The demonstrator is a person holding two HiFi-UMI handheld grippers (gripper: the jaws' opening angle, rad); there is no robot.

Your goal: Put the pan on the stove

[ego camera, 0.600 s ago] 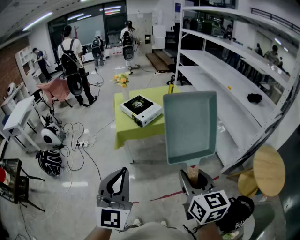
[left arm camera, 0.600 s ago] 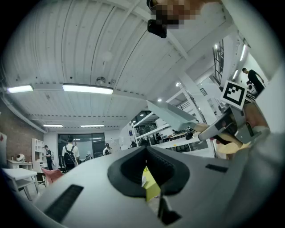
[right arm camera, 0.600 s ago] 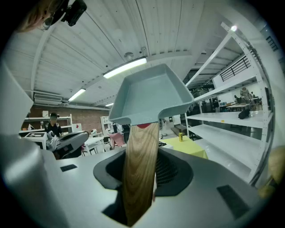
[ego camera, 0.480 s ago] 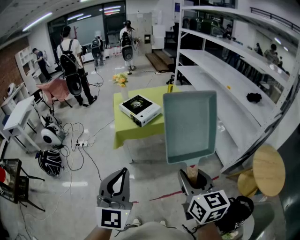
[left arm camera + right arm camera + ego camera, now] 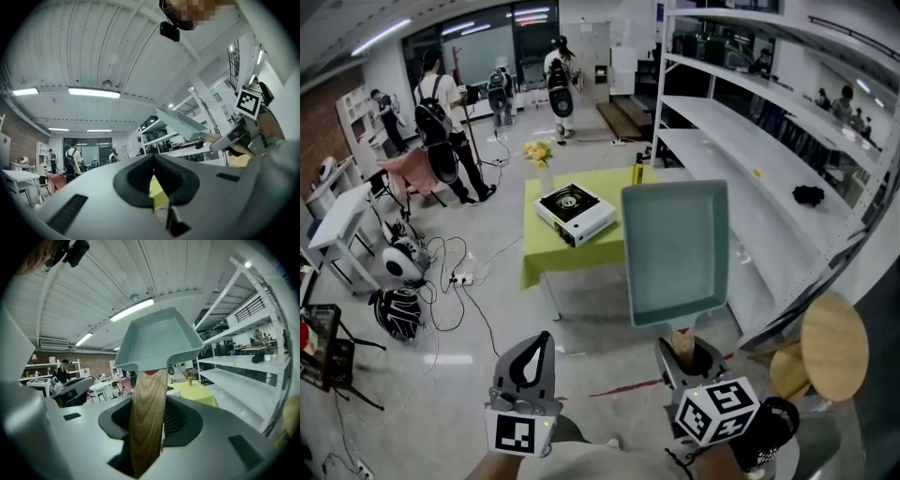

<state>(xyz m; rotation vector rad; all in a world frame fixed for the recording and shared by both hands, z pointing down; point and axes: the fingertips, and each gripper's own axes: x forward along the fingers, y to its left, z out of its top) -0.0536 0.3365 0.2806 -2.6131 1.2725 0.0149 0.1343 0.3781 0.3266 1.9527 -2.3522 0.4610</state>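
Pan (image 5: 675,248) juts forward from the right tongs (image 5: 685,354), its handle (image 5: 147,427) clamped between them.

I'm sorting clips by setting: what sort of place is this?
Likely a lab or workshop hall, not a kitchen: long white shelves, cables across the floor, and the stove on a lone table.

The pale grey-blue square pan (image 5: 675,248) is hanging in the air, its open side facing upward toward the head camera. Its wooden handle (image 5: 682,336) is being clamped by the right gripper (image 5: 684,349). The white square gas stove (image 5: 575,214) with a black burner top is sitting askew near the left edge of the yellow-green table (image 5: 581,258), well apart from the pan.
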